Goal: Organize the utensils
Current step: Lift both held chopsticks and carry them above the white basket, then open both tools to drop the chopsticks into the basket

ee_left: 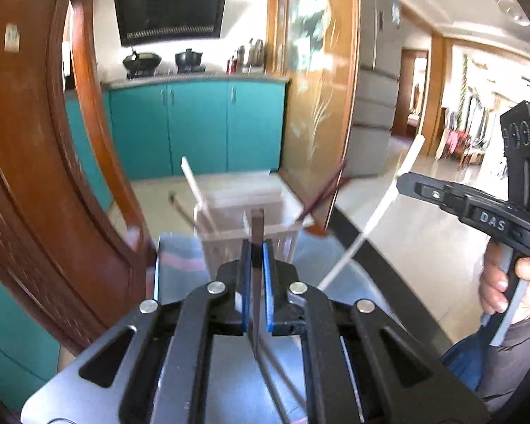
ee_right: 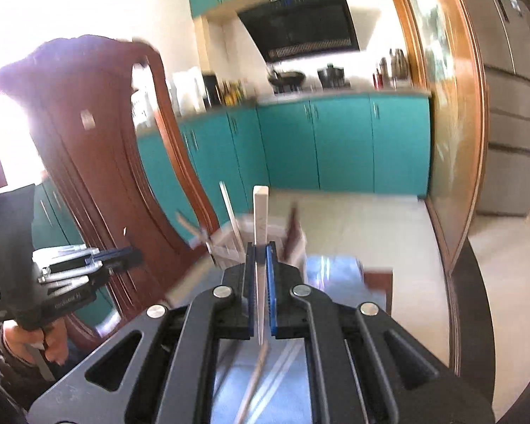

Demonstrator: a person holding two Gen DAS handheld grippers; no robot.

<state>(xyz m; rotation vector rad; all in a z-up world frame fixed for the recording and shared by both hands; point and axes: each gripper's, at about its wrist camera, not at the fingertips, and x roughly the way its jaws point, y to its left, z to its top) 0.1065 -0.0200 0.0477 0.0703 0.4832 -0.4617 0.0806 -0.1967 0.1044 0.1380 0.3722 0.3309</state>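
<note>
Left wrist view. Left gripper (ee_left: 257,254) clamping a dark brown chopstick (ee_left: 257,226), blue pads pinched on its shaft, thick end pointing up and forward. Pale slatted utensil holder (ee_left: 229,236) sitting just ahead on the table edge, already carrying a white chopstick (ee_left: 196,187) leaning left and a dark reddish pair (ee_left: 321,194) leaning right; a brown-handled piece (ee_left: 178,205) poking out on the far left. Right gripper (ee_left: 455,198) hanging off to the right, pinching a second white chopstick (ee_left: 374,219) slanted across the table corner.

Judging the step: dropping the dark stick into a compartment. Keeping it near vertical, centring over an open cell past the divider, lowering before letting go. Leaning sticks crowding the mouth; likely snag on both sides.

Right wrist view. Right gripper (ee_right: 261,258) closed on the white chopstick (ee_right: 260,212), square end up, thin end trailing back under the jaws. Holder (ee_right: 293,243) directly ahead, blurred by motion, contents hard to separate. Left gripper (ee_right: 123,252) at far left, appearing shut, the held stick not discernible here.

Around: carved wooden chair back (ee_right: 123,148) standing close on the left, teal cabinets (ee_right: 342,141) beyond. Two tools converging on one small holder; taking turns advisable.
</note>
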